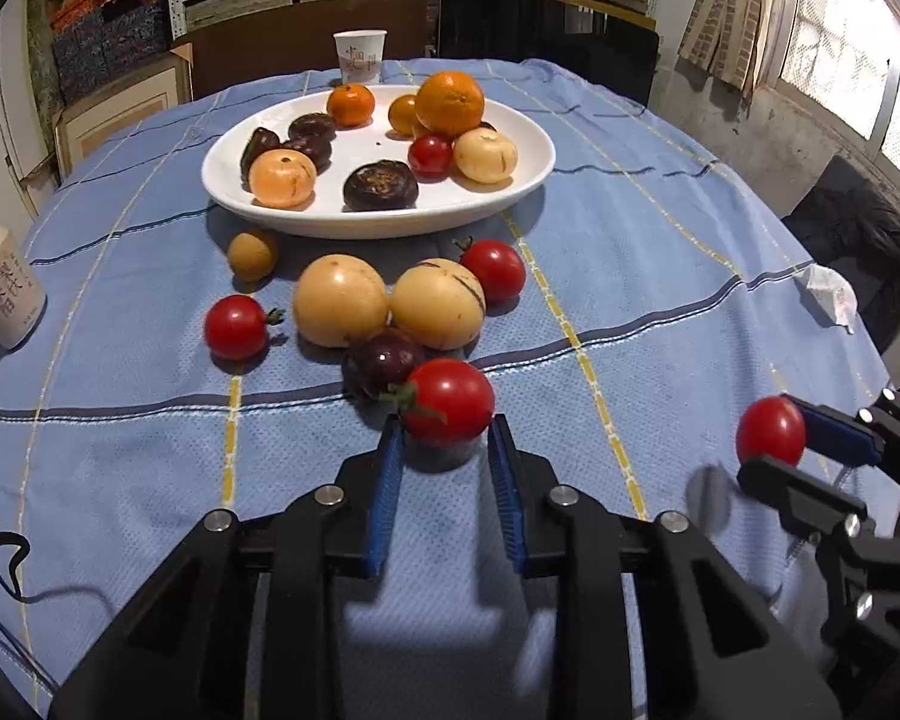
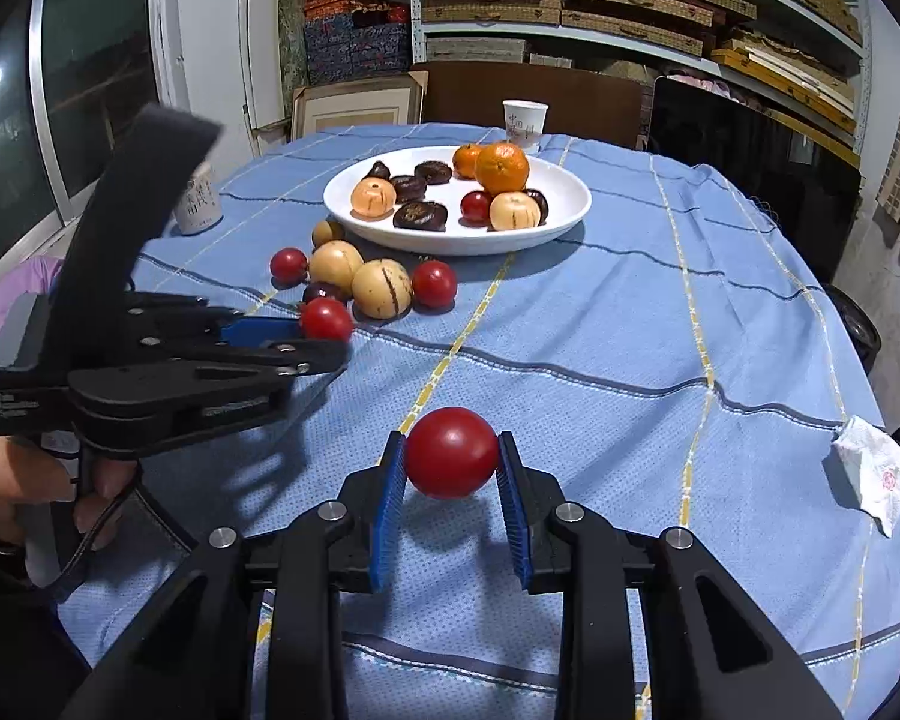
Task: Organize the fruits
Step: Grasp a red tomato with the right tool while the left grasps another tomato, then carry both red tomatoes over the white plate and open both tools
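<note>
A white plate (image 1: 528, 180) (image 2: 570, 213) at the table's far middle holds oranges, dark fruits, pale fruits and a red tomato. In front of it lie two yellow fruits (image 1: 340, 300), a small brown fruit (image 1: 252, 255), a purple fruit (image 1: 384, 360) and two loose tomatoes (image 1: 236, 327) (image 1: 494, 270). My left gripper (image 1: 447, 432) (image 2: 324, 330) is shut on a red tomato (image 1: 448, 401) (image 2: 326, 319) beside this pile. My right gripper (image 2: 450, 456) (image 1: 774, 438) is shut on another red tomato (image 2: 452, 452) (image 1: 771, 432), held above the blue cloth to the right.
A paper cup (image 1: 359, 57) (image 2: 524, 123) stands behind the plate. A can (image 1: 3, 285) (image 2: 197, 204) stands at the left. A crumpled tissue (image 1: 828, 291) (image 2: 873, 474) lies near the right table edge. Dark chairs and shelves surround the table.
</note>
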### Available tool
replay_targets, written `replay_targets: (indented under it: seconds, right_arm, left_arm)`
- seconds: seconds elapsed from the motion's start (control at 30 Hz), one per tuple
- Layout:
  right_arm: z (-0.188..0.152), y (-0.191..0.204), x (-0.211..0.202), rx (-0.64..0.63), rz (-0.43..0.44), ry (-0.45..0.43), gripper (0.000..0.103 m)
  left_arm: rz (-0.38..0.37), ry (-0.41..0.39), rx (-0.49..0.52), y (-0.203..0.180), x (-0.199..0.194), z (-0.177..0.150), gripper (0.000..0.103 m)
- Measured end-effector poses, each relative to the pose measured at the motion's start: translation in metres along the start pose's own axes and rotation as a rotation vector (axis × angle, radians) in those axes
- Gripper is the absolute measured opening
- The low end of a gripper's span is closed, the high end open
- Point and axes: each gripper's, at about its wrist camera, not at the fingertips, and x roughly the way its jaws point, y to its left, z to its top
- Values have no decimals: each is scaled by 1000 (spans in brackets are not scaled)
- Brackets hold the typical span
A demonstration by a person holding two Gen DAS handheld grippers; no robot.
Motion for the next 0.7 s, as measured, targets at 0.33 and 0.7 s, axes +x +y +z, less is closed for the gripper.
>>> replay_targets:
  seconds: [0.33,0.7]
  right_arm:
    - [1,4,0,-5,7,5,30]
    - [-1,6,-2,-3,3,7,31]
  left_arm:
    - [-5,-37,-19,17,-32,-7,28]
    - [-15,5,32,2,-18,-24,50]
